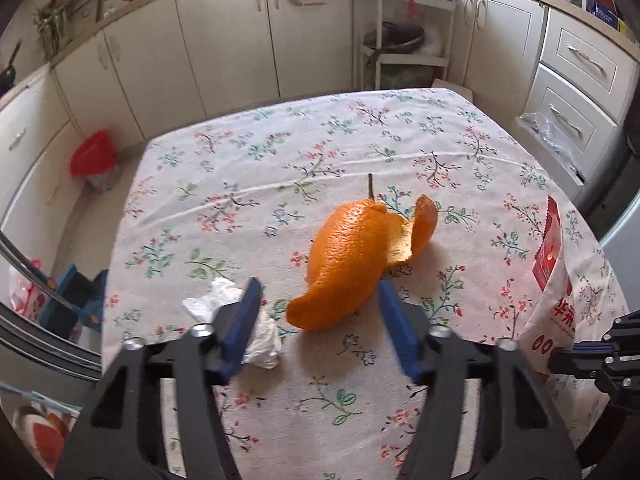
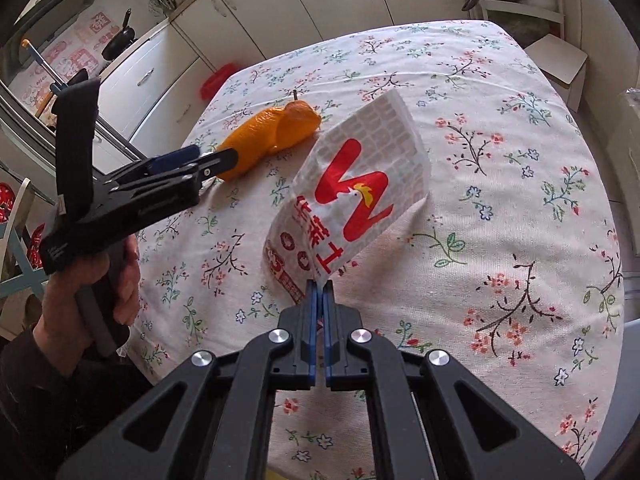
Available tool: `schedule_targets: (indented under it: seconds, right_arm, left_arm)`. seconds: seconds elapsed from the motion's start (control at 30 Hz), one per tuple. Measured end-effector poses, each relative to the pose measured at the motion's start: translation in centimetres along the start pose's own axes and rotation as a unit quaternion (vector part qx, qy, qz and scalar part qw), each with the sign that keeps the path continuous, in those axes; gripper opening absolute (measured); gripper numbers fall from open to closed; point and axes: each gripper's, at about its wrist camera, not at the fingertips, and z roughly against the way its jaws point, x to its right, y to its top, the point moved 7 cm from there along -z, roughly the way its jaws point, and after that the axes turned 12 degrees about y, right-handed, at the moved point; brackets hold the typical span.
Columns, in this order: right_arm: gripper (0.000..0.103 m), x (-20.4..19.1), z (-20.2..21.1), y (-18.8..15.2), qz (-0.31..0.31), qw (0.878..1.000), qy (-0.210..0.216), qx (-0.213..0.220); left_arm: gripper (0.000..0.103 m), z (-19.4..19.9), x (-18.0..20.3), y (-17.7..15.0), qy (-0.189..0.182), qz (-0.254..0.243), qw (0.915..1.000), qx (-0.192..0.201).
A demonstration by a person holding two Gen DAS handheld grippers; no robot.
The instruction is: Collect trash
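Observation:
An orange peel (image 1: 352, 256) with a short stem lies on the floral tablecloth (image 1: 280, 152). My left gripper (image 1: 320, 292) is open, its blue fingers on either side of the peel's near end. A crumpled white tissue (image 1: 260, 320) lies by the left finger. My right gripper (image 2: 320, 286) is shut on the edge of a white paper bag (image 2: 352, 192) with a red W logo, holding it tilted up off the cloth. The bag also shows in the left wrist view (image 1: 552, 280). The peel (image 2: 272, 136) and the left gripper (image 2: 192, 160) show in the right wrist view.
Cream kitchen cabinets (image 1: 224, 40) ring the table. A red bin (image 1: 94, 156) stands on the floor at the left. A white rack with a basket (image 1: 400, 40) is behind the table. A small stool (image 2: 560, 60) stands by the table's far right corner.

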Motion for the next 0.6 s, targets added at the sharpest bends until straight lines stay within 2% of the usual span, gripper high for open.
schedule_targets:
  seconds: [0.03, 0.07, 0.13, 0.23, 0.43, 0.6]
  right_arm:
    - [0.003, 0.1, 0.0, 0.0, -0.001, 1.0, 0.001, 0.0]
    - [0.003, 0.1, 0.1, 0.1, -0.002, 1.0, 0.001, 0.001]
    - [0.003, 0.3, 0.4, 0.0, -0.003, 1.0, 0.002, 0.003]
    - [0.003, 0.1, 0.2, 0.2, -0.002, 1.0, 0.003, 0.004]
    - [0.003, 0.2, 0.0, 0.0, 0.0, 1.0, 0.0, 0.002]
    - [0.003, -0.2, 0.1, 0.1, 0.006, 1.0, 0.001, 0.007]
  left_arm:
    - [0.033, -0.2, 0.1, 0.0, -0.006, 0.0, 1.0, -0.007]
    - [0.031, -0.2, 0.3, -0.1, -0.01, 0.0, 0.9999, -0.008]
    - [0.018, 0.0, 0.5, -0.1, -0.021, 0.002, 0.9998, -0.007]
    - [0.01, 0.9, 0.6, 0.4, -0.028, 0.008, 0.9996, 0.005]
    - [0.007, 4.3, -1.2, 2.0, -0.063, 0.053, 0.9957, 0.044]
    - [0.007, 6.5, -3.0, 2.5, -0.09, 0.093, 0.9897, 0.062]
